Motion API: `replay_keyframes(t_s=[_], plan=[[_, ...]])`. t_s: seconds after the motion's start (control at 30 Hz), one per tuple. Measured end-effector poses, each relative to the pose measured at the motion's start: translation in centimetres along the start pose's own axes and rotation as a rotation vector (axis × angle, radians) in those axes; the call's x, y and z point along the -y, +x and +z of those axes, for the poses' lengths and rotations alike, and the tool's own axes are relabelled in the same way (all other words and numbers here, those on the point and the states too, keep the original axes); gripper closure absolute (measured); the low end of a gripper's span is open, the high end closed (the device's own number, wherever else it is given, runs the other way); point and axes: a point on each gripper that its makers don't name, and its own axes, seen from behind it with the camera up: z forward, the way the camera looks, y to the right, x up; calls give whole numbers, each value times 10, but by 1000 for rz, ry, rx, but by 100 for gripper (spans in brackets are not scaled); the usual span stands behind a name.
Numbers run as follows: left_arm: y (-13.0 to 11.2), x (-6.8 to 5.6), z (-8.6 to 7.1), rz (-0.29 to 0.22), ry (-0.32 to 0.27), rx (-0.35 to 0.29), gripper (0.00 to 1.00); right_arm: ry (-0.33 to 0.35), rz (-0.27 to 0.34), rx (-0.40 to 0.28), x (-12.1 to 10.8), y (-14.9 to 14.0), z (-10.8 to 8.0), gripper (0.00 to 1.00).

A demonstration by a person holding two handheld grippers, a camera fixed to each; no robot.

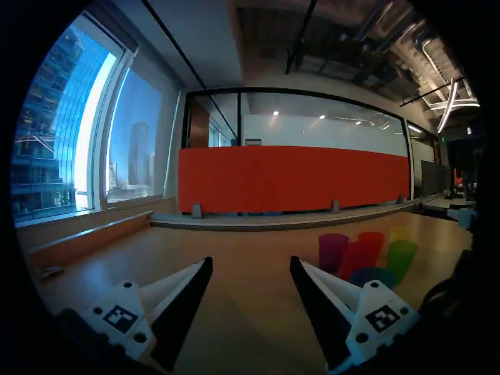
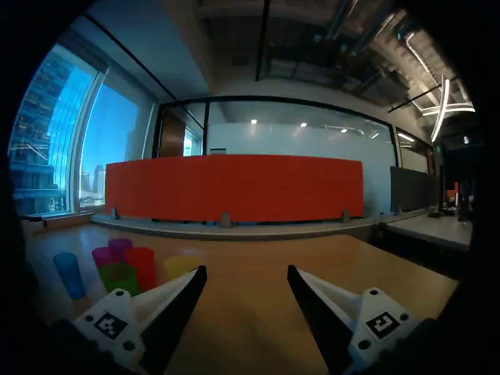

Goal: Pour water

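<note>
A cluster of coloured plastic cups stands on the wooden table (image 1: 250, 319). In the left gripper view it sits just right of my fingers: a purple cup (image 1: 331, 250), a red cup (image 1: 370, 245), a green cup (image 1: 401, 257), a yellow cup (image 1: 400, 234) and a blue cup (image 1: 373, 275) nearest. My left gripper (image 1: 250, 261) is open with nothing in it, low over the table. In the right gripper view the cups stand at the left: a blue cup (image 2: 67, 274) apart, then purple (image 2: 120, 245), red (image 2: 142, 265), green (image 2: 119, 277) and yellow (image 2: 180, 265). My right gripper (image 2: 246, 270) is open, holding nothing.
An orange-red partition (image 1: 290, 178) runs along the table's far edge, with a glass wall behind it. Tall windows (image 1: 69, 144) and a wooden sill are on the left. Another desk (image 2: 431, 228) with a dark monitor stands to the right.
</note>
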Motion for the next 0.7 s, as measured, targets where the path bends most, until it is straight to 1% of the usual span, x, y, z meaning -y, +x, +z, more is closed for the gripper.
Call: replay_keyframes(t_s=[0.07, 0.17, 0.27, 0.37, 0.47, 0.7], plan=[[-1, 1, 0, 1, 5, 5, 8, -6, -8, 4, -2, 0, 0, 0], [4, 5, 1, 12, 19, 10, 8, -14, -25, 1, -4, 8, 0, 0], [15, 8, 2, 10, 21, 2, 8, -12, -34, -7, -4, 23, -1, 0], [26, 9, 3, 0, 11, 10, 8, -9, -34, -11, -4, 41, -2, 0], [40, 8, 5, 0, -7, 29, 8, -4, -38, -5, -4, 58, -2, 0], [80, 9, 11, 1, -34, 46, 8, 6, -41, 24, -4, 96, 2, 0]])
